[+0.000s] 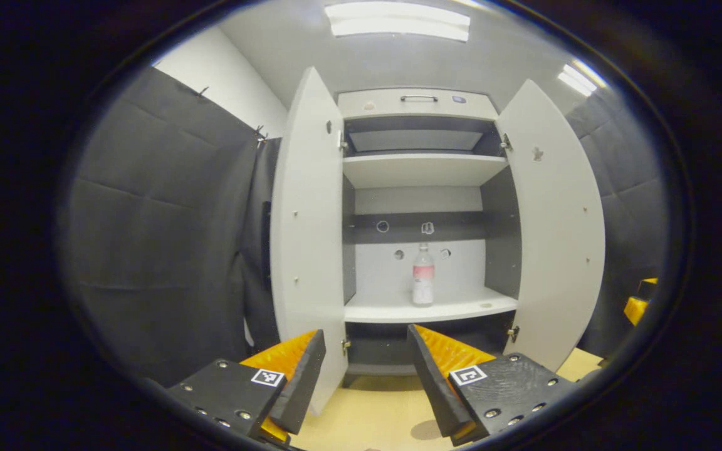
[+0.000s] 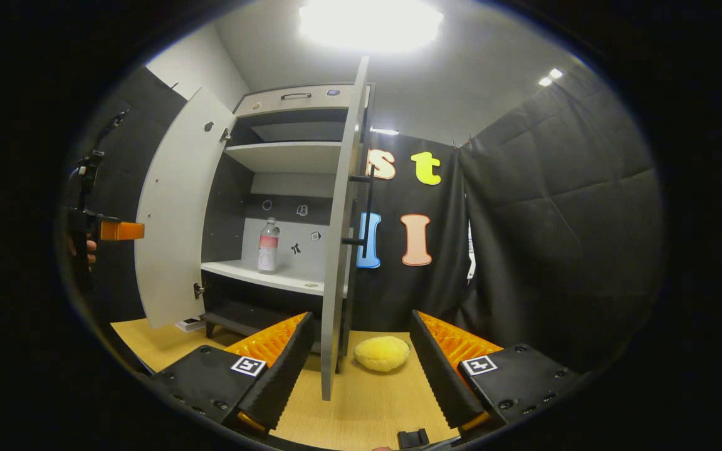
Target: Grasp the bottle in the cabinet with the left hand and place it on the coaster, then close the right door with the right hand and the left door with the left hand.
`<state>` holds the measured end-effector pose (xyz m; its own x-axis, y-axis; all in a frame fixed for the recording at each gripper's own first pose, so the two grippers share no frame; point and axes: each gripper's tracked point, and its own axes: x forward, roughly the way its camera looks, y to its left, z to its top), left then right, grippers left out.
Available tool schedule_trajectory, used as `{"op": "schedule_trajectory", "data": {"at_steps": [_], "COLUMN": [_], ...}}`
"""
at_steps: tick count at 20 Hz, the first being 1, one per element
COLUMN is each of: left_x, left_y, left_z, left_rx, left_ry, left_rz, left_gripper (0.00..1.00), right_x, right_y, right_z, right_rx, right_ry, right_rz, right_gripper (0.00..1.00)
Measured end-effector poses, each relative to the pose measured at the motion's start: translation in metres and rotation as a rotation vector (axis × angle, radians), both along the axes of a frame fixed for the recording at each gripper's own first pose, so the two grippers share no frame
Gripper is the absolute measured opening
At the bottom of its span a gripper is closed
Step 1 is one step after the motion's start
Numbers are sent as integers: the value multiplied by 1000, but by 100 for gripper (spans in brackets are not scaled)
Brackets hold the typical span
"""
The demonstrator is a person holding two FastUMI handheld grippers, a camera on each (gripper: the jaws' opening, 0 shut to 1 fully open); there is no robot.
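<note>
While both grippers' fingers gape empty, the right door (image 2: 340,219) edge partly screens the shelf (image 2: 261,275) beside the bottle (image 2: 267,245).

Bottle (image 1: 423,275) on cabinet shelf (image 1: 430,308), between both open doors

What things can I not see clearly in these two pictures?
- Bottle label: too small to read in the left gripper view.
- Cabinet interior's right part: hidden behind the edge-on right door in the right gripper view.
- Left gripper, seen far off in the right gripper view: cut by the edge; jaws unclear there.
- Yellow coaster: surface detail blurred.
</note>
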<state>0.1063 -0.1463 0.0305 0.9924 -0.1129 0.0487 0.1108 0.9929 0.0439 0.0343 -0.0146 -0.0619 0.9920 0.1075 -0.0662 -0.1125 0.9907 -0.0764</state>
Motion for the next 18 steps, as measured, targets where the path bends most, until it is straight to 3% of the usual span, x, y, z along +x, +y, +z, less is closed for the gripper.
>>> {"op": "schedule_trajectory", "data": {"at_steps": [2, 4, 5, 9, 12, 18], "left_x": [36, 72, 94, 164, 211, 284], "left_y": [-20, -39, -49, -84, -107, -147], "left_z": [4, 12, 17, 21, 18, 1], "left_rx": [-10, -36, -47, -33, -25, -31], "left_ry": [2, -9, -10, -10, -3, 21], "left_rz": [-38, -76, -96, -161, -201, -263], "left_gripper": [84, 80, 80, 80, 80, 80], "right_x": [7, 14, 19, 32, 39, 51], "right_y": [-7, -12, -17, -40, -56, -76], "right_z": [-5, -2, -2, -8, -18, -29], "right_rx": [-2, 12, 11, 11, 20, 37], "right_ry": [18, 15, 14, 22, 49, 78], "right_rz": [-35, -61, -85, -187, -261, -381], "right_gripper": [97, 100, 94, 97, 94, 97]}}
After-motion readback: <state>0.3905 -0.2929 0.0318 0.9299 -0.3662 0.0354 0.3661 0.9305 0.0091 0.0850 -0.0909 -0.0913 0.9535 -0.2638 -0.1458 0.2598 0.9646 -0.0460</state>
